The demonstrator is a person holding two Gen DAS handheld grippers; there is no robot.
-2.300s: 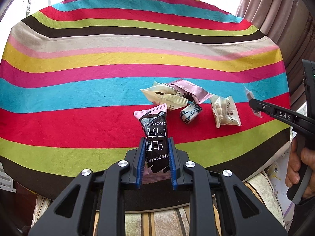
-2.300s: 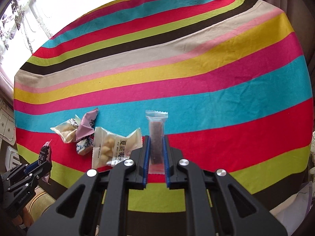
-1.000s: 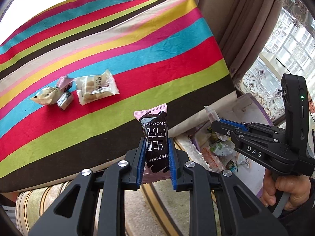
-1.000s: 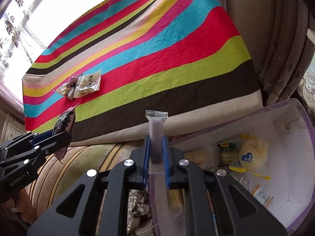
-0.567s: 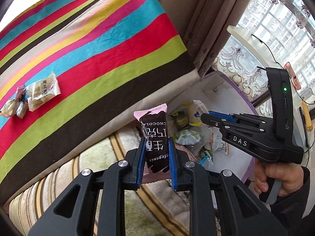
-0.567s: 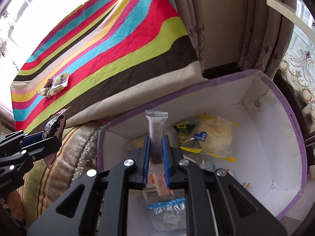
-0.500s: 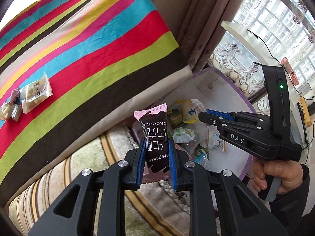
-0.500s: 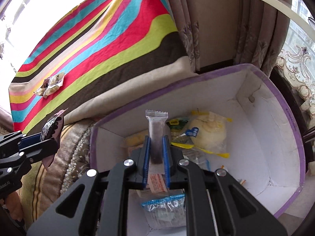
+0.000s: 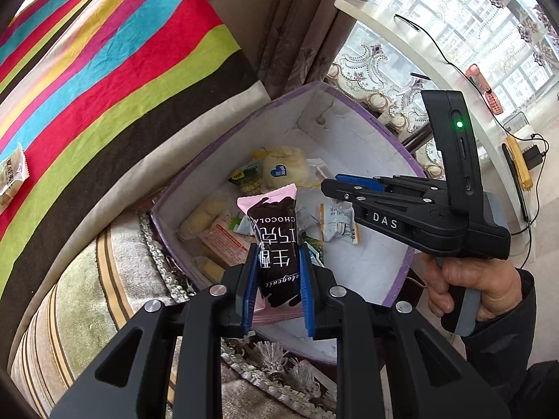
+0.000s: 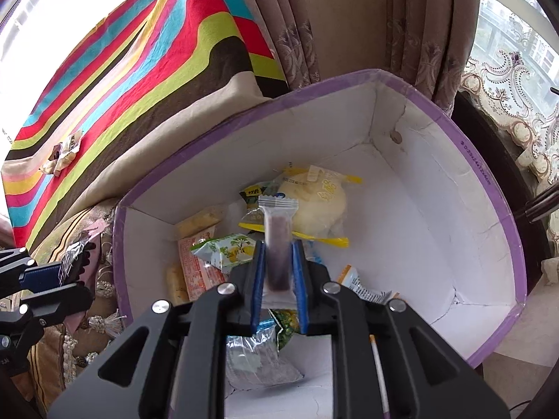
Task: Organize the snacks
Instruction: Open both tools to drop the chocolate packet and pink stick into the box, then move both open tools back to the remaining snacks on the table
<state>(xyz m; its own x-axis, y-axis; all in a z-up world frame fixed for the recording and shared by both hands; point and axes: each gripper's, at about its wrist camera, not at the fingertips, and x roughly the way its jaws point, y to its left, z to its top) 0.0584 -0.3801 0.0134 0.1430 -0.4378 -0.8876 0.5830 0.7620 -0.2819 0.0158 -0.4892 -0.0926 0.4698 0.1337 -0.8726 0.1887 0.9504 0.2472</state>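
Note:
My left gripper [image 9: 276, 262] is shut on a pink and black chocolate packet [image 9: 274, 241] and holds it over the near rim of the purple-edged white box [image 9: 353, 101]. My right gripper [image 10: 277, 262] is shut on a clear packet with a dark bar [image 10: 277, 244], held above the box [image 10: 489, 188] interior. The right gripper also shows in the left wrist view [image 9: 332, 183], over the box. The left gripper shows at the left edge of the right wrist view [image 10: 75, 265]. Several snack packets lie in the box.
The striped tablecloth [image 9: 104, 56] hangs to the left, with a pale snack packet [image 9: 10, 174] on it; a few packets [image 10: 63, 153] remain there. Brown curtains [image 10: 349, 17] stand behind the box. A striped cushion with tassels [image 9: 104, 286] lies beside the box.
Both grippers have swung from the table to the box on the right, each still holding its packet. In the last half second both moved further over the box.

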